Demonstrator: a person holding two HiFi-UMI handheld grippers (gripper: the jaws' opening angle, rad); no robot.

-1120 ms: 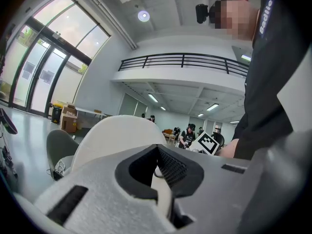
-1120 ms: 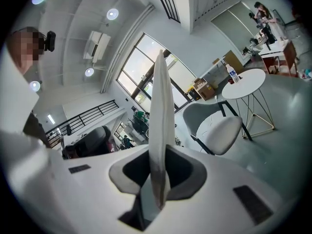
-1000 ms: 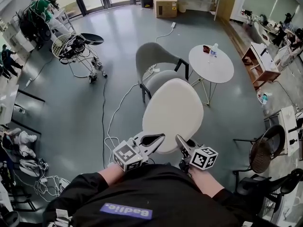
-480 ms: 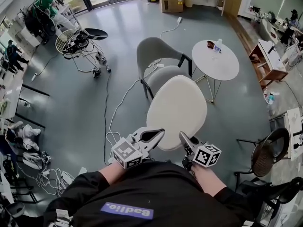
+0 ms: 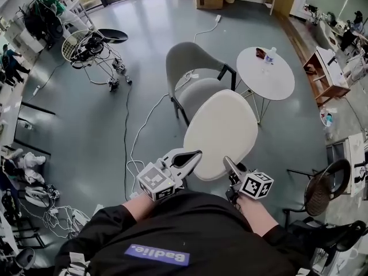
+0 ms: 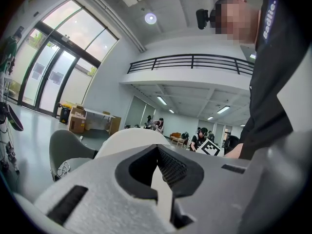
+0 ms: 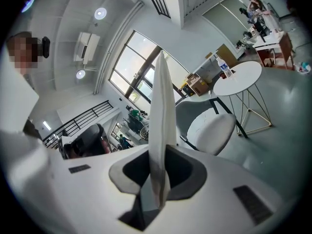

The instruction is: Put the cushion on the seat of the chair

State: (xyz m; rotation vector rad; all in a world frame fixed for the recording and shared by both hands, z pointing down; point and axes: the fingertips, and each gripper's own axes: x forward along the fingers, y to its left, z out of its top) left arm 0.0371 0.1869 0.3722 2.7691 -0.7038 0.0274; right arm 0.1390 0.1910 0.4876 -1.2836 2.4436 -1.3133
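In the head view the pale oval cushion (image 5: 221,134) is held up by its near edge between the two grippers. The left gripper (image 5: 192,157) pinches the near-left rim and the right gripper (image 5: 230,164) the near-right rim. Compared with a second ago, it has drifted right and a little farther out, so its far edge now overlaps the near-right part of the grey chair (image 5: 187,62), beside the round table (image 5: 270,79). That reads as the carry nearly done, with lowering onto the seat still to come. In the left gripper view the narrow jaws clamp a thin strip of cushion (image 6: 161,186), with the chair (image 6: 66,147) at far left. In the right gripper view the cushion (image 7: 163,111) stands edge-on in narrowly closed jaws, with the chair seat (image 7: 212,130) beyond.
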